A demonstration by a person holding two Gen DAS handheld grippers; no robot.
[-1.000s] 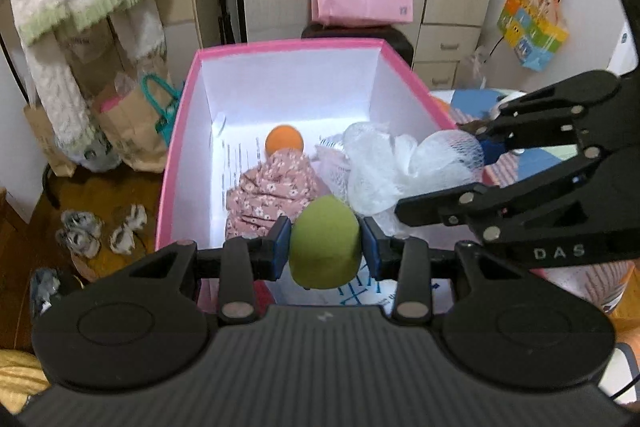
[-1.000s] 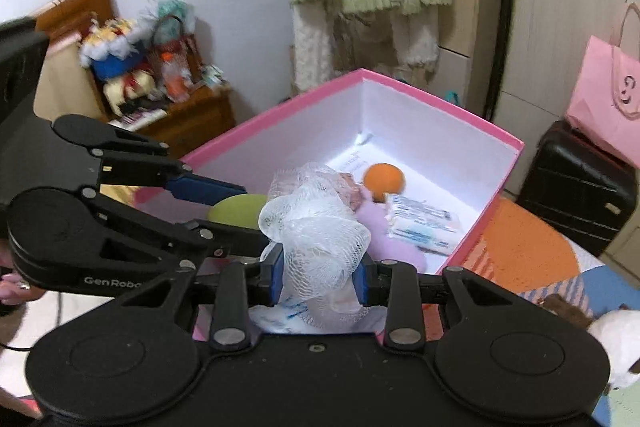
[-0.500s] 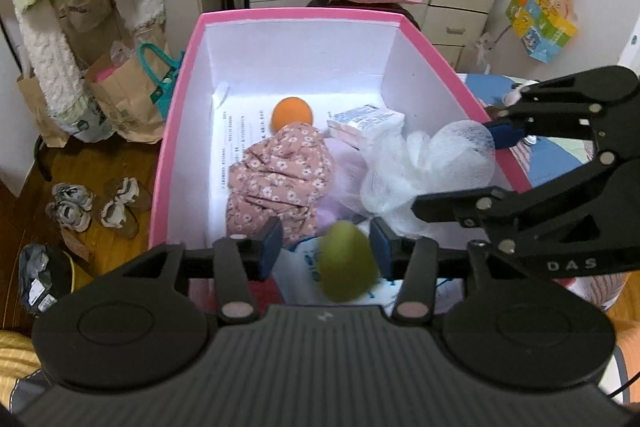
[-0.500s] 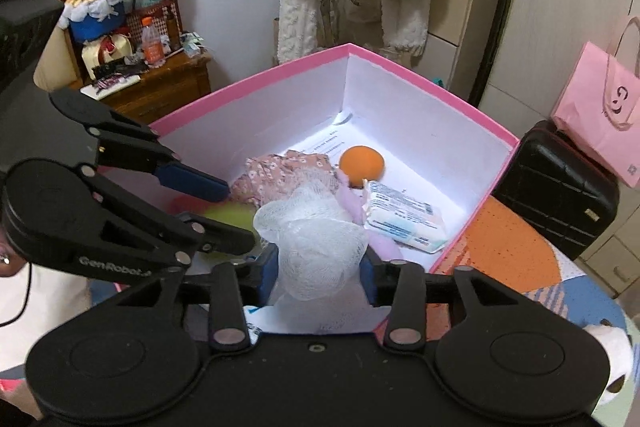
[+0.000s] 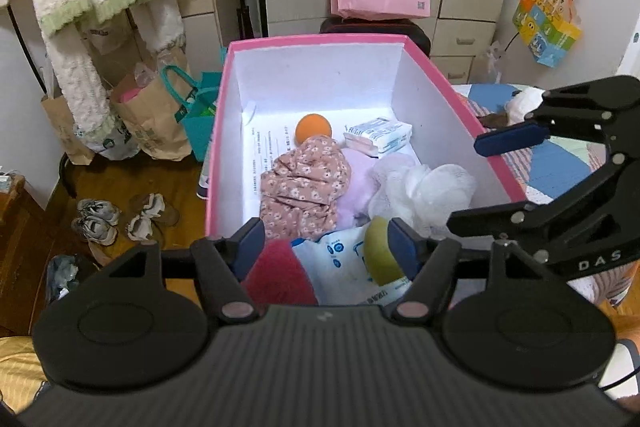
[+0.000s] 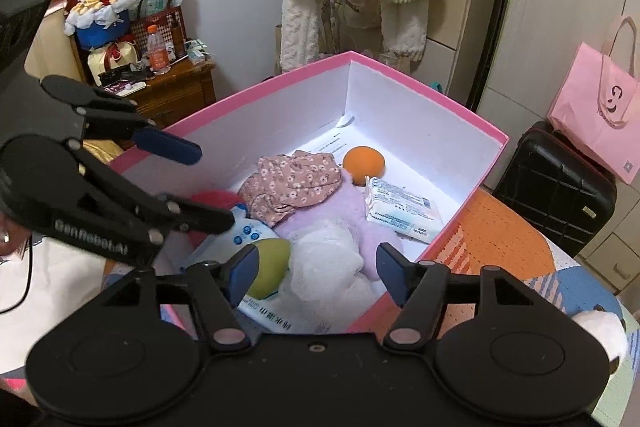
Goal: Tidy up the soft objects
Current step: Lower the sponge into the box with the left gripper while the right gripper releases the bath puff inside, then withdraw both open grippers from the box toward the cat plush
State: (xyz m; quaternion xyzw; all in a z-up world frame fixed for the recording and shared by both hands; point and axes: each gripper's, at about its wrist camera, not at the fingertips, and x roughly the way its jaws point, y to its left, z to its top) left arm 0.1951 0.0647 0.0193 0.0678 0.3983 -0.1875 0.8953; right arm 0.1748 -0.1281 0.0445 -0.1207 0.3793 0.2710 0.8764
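Both the left tongs (image 5: pixel 326 247) and right tongs (image 6: pixel 316 273) have just been opening and stand apart, empty, over the pink box (image 5: pixel 224 115), where the smooth green foam egg (image 6: pixel 270 267) and crinkly white mesh sponge (image 6: pixel 328 267) rest nearest, floral cloth (image 6: pixel 294 183) and orange ball (image 6: pixel 364 163) beyond.

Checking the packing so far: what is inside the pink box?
Inside the pink box: orange ball, floral cloth, tissue pack, lilac plush, white mesh puff, green ball, wipes pack. Whatever lies beneath them is covered.
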